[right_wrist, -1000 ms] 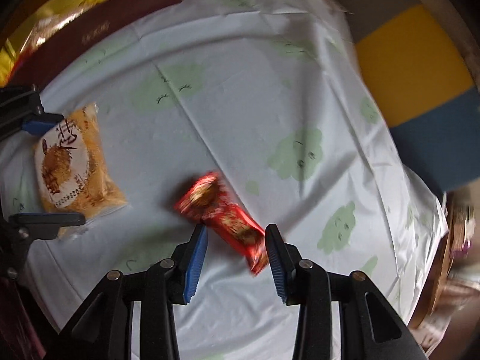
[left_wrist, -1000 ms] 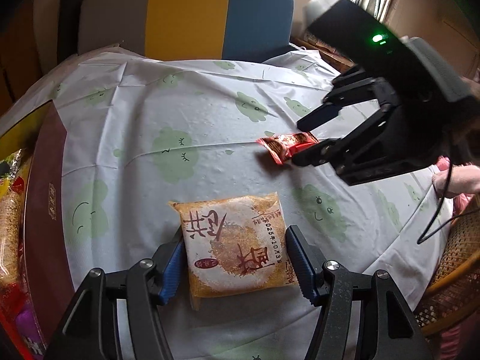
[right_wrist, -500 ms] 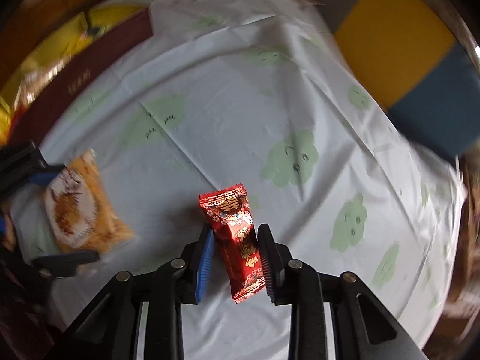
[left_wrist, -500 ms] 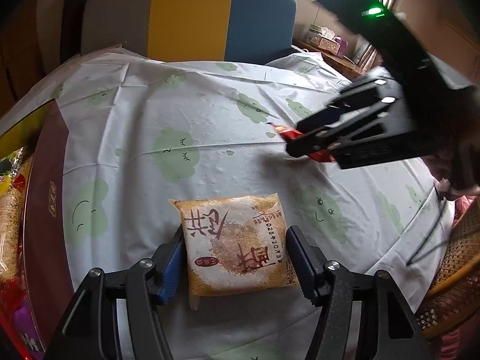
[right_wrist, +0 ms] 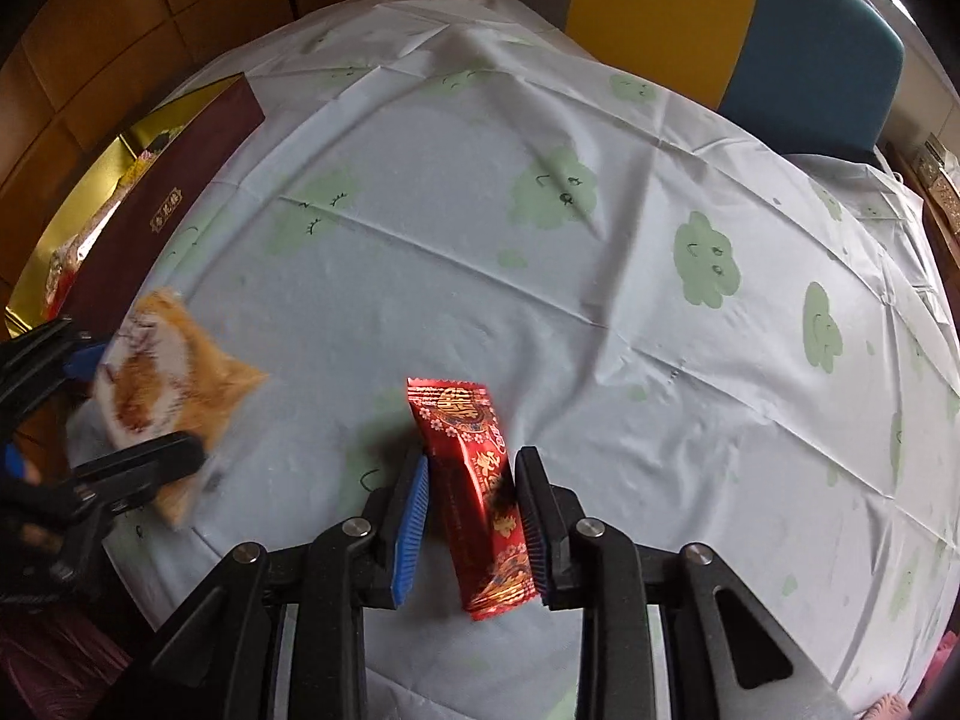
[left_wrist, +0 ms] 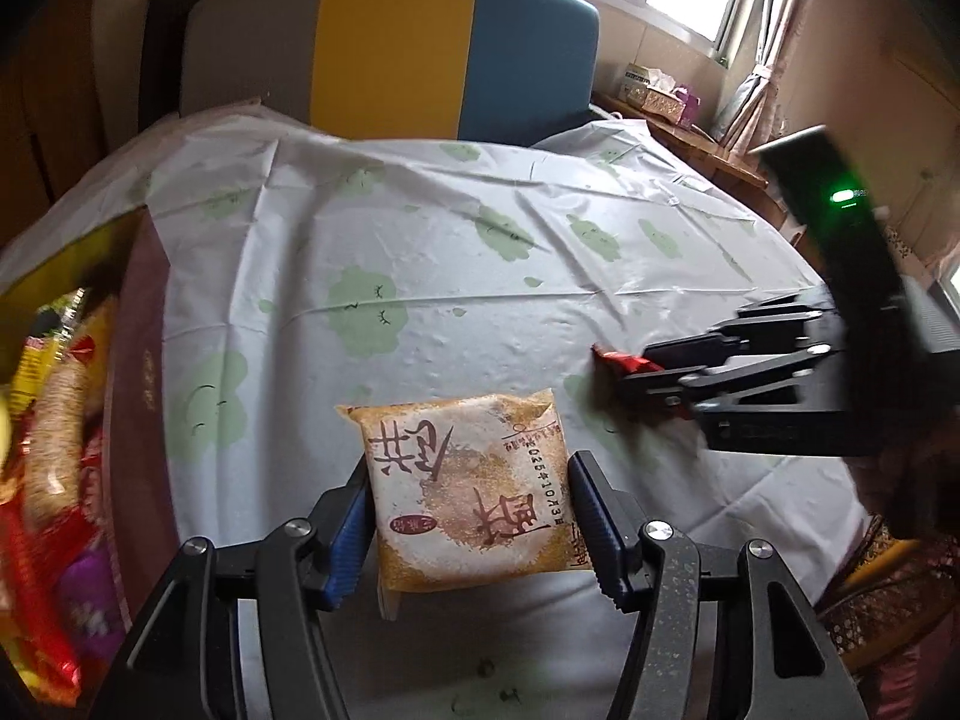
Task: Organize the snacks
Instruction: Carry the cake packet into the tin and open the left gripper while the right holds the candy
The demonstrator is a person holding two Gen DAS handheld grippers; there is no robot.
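Note:
An orange snack packet (left_wrist: 468, 492) with a white label sits between the blue pads of my left gripper (left_wrist: 468, 534). The jaws are closing and both pads press its sides. In the right wrist view the same packet (right_wrist: 174, 378) shows blurred and tilted at the left, close to the box. My right gripper (right_wrist: 471, 516) is shut on a red foil snack bar (right_wrist: 474, 468), which sticks out past the fingertips above the cloth. From the left wrist view that gripper (left_wrist: 636, 375) comes in from the right, with the red bar's end (left_wrist: 624, 363) showing.
A dark red box (left_wrist: 141, 372) with a gold lining stands at the table's left edge and holds several wrapped snacks (left_wrist: 54, 450). A white cloth with green clouds (left_wrist: 420, 252) covers the round table. A grey, yellow and blue chair (left_wrist: 390, 54) stands behind it.
The right gripper closed on the red bar, rolled and carried it off the cloth toward the near side. The left gripper shifted with the orange packet, and more of the box shows.

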